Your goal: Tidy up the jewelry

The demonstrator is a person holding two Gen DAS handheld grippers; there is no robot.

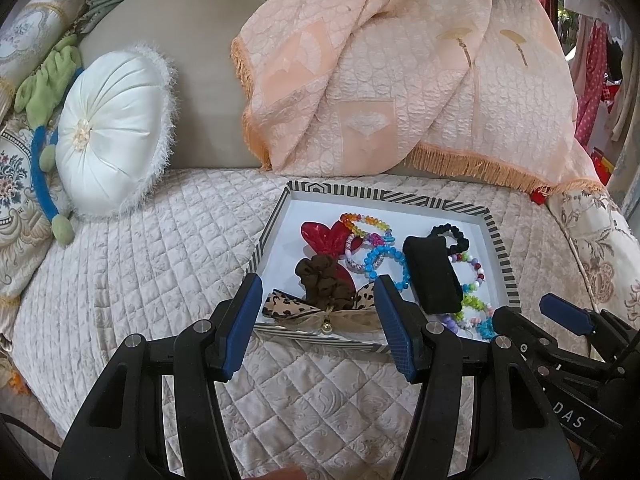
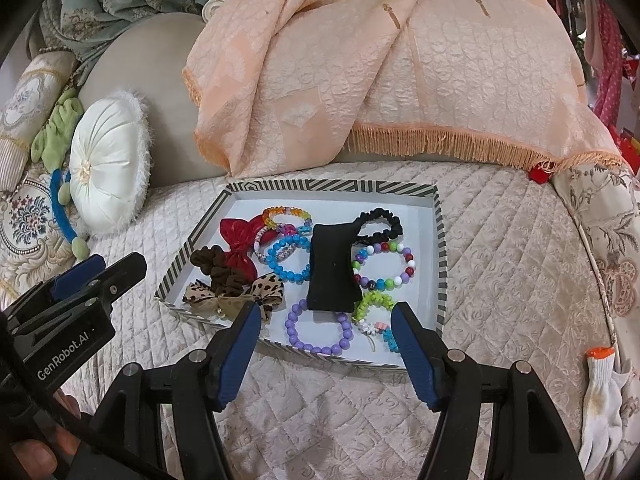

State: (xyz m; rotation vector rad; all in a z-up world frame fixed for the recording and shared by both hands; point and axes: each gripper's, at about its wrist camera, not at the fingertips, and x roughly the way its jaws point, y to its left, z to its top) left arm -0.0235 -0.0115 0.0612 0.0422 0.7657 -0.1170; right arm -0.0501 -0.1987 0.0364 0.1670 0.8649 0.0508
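Jewelry lies in a striped tray (image 2: 438,216) on the quilted bed (image 2: 500,260): bracelets beside a black cushion (image 2: 332,268). Both hand-held grippers, left (image 1: 318,316) and right (image 2: 324,340), hover open, empty, near its front edge.

I work in what looks like a home-textiles shop: a cream quilted bedspread (image 2: 500,260) under me, a fringed peach coverlet (image 2: 400,60) draped over the headboard, a round white satin cushion (image 1: 112,136) alongside, garments hanging at right.
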